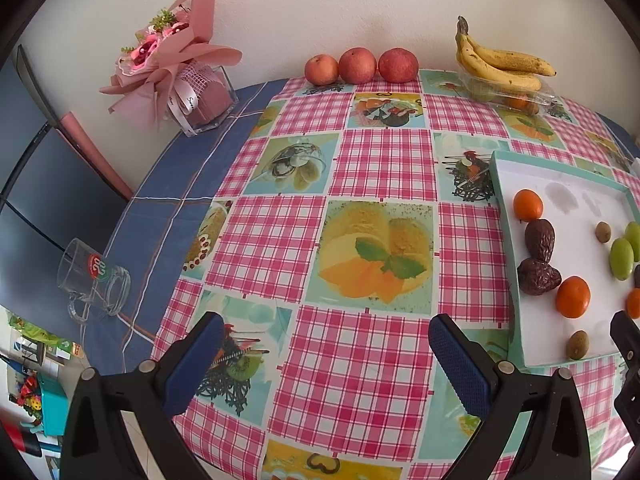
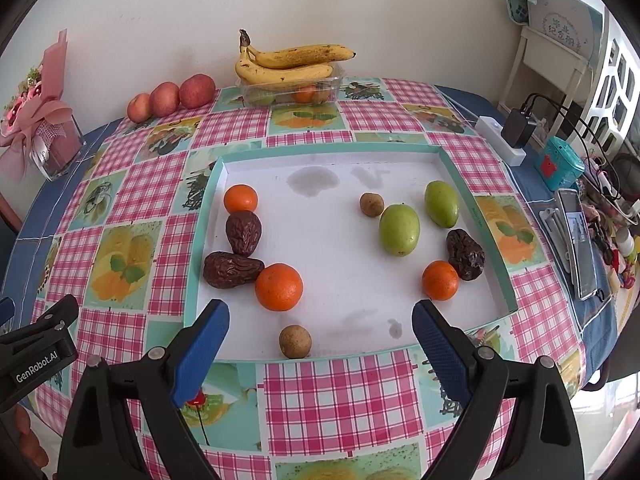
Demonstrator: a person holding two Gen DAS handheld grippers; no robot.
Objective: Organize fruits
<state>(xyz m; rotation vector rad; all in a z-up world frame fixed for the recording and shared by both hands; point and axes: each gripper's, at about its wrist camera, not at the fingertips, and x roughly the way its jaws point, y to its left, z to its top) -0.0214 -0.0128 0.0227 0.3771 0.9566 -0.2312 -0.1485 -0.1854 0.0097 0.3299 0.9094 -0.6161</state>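
Left tool [image 1: 324, 364] spread wide and empty, right tool [image 2: 320, 350] likewise

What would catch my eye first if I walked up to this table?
Probably the shallow white tray in the middle of the pink checked tablecloth, scattered with oranges, green fruits and wrinkled brown dates. Behind it, by the wall, bananas top a clear box beside three apples.

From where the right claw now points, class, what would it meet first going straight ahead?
Probably the small brown fruit at the tray's near edge, then the big orange; depth is unclear. The right claw is open.
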